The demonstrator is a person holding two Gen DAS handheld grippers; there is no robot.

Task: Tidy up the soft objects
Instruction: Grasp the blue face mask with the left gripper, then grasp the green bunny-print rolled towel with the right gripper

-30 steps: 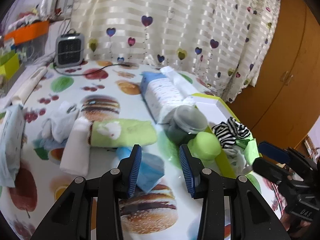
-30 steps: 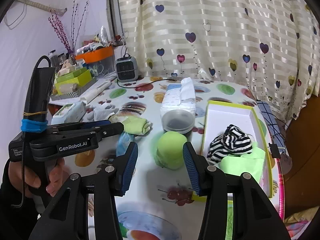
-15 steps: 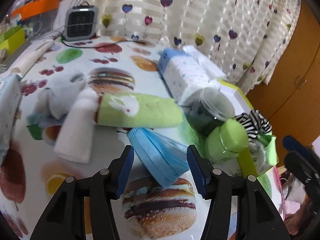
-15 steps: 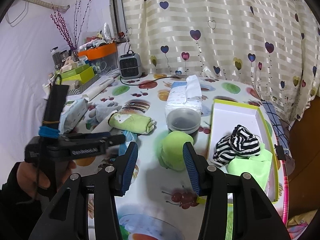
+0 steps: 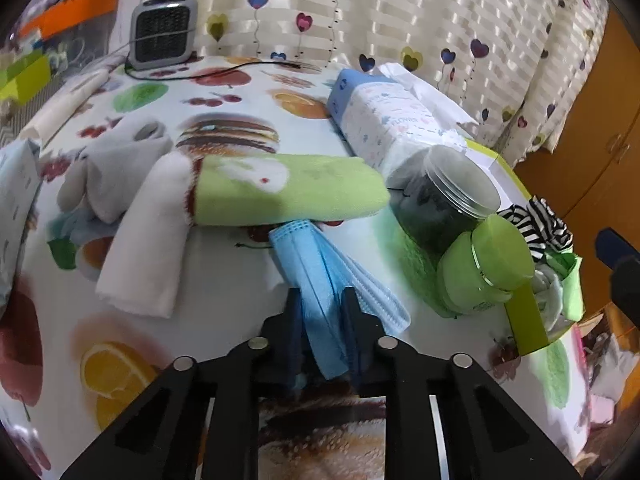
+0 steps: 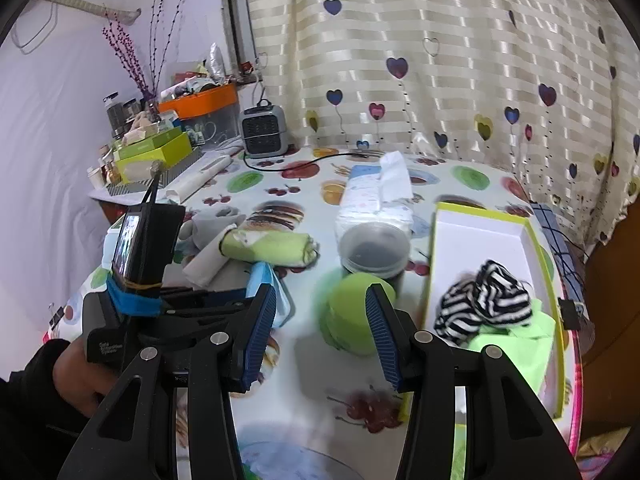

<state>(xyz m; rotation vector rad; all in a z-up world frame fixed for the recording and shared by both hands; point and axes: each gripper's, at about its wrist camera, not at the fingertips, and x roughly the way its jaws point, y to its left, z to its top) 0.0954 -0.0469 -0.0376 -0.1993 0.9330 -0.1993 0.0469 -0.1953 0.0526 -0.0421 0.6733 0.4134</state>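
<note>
Having dropped onto the table since the earlier frame, the left gripper is closing its jaws on the blue face mask, pads pinching its near end, long axis running away toward the green towel roll, with the open-jawed, empty right gripper farther off.

Tablecloth: white, printed with burgers, oranges, cherries. Face mask: pale blue, pleated. Rolled towel: light green with a white rabbit (red dot for an eye). Folded cloth beside it: white. Sock bundle: black-and-white stripes. Box: white inside, lime-green rim. Jar: translucent green. Curtain: cream stripes, coloured hearts. Right gripper: black frame, blue ribbed pads
</note>
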